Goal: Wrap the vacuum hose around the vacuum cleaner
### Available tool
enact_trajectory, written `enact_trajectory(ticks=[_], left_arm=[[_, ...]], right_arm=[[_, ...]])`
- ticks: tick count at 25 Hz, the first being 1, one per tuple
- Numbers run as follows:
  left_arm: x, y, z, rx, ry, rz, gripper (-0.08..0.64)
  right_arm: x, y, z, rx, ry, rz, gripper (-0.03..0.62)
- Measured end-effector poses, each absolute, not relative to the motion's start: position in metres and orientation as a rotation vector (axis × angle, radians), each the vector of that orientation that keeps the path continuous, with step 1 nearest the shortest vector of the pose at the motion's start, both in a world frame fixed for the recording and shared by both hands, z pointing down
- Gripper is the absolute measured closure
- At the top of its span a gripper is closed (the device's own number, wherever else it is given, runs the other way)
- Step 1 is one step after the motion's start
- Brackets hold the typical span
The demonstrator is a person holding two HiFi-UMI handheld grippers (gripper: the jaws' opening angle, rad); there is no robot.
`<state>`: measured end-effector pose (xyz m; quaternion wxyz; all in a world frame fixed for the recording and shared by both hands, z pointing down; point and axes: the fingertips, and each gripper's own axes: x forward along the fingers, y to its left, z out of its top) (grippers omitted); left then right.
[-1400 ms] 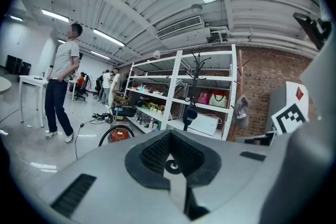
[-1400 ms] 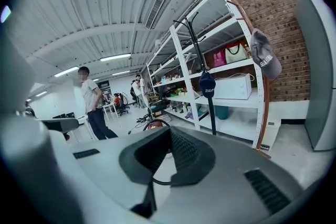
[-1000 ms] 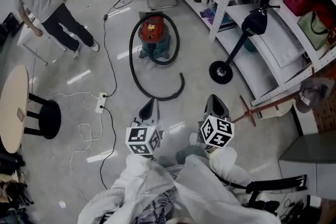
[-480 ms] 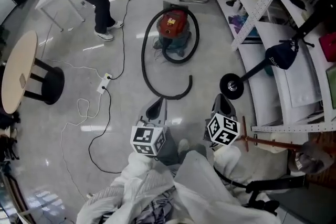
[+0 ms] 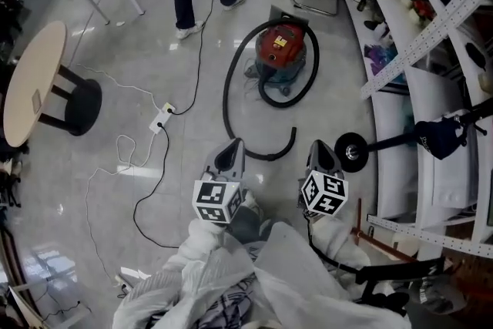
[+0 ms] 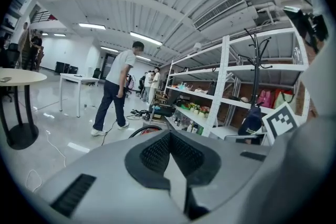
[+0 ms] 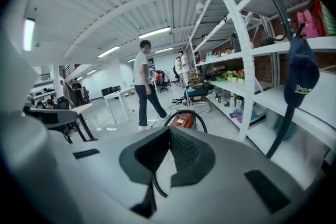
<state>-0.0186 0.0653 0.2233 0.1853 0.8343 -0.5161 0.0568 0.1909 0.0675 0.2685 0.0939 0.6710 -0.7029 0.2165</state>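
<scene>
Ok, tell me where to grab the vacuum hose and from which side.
Grip the black vacuum hose near its free end, lying flat on the floor just ahead of the right gripper. Come down from above, jaws across the tube: it looks round and slim, and that end is loose, while the other runs to the red vacuum cleaner.

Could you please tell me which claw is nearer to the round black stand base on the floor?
Right. In the head view the right claw hangs just left of the round black base; the left claw is much farther left, beyond the right one.
</scene>
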Motion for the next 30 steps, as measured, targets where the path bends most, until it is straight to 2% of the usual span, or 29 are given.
enact_trajectory(ticks=[4, 8, 11, 18, 21, 22, 24, 27, 30], left_arm=[[-0.024, 0.028, 0.247, 2.356, -1.439, 0.194, 0.563], [-0.022, -0.003, 0.323, 2.338, -1.392, 0.229, 0.563], [-0.016, -0.032, 0.425, 2.34, -1.338, 0.262, 0.563], [0.019, -0.091, 0.731, 2.471, -1.014, 0.296, 0.563], [0.043, -0.122, 0.836, 2.498, -0.894, 0.303, 0.563], [0.051, -0.131, 0.864, 2.49, -0.876, 0.289, 0.563], [0.062, -0.146, 0.908, 2.463, -0.881, 0.255, 0.563], [0.072, -0.149, 0.949, 2.463, -0.895, 0.289, 0.563], [0.071, -0.13, 0.954, 2.457, -0.838, 0.314, 0.563]], right_arm=[[0.176, 0.026, 0.289, 1.899, -2.122, 0.64, 0.578], [0.171, -0.011, 0.361, 1.778, -2.103, 0.672, 0.578], [0.166, -0.042, 0.462, 1.63, -2.122, 0.679, 0.578], [0.13, -0.049, 0.81, 1.019, -2.152, 0.793, 0.577], [0.122, -0.042, 0.94, 0.812, -2.133, 0.785, 0.57], [0.12, -0.037, 0.977, 0.741, -2.121, 0.774, 0.555], [0.12, -0.024, 1.038, 0.604, -2.089, 0.735, 0.472], [0.123, -0.004, 1.093, 0.39, -2.02, 0.61, 0.452], [0.123, 0.015, 1.118, 0.167, -1.937, 0.464, 0.428]])
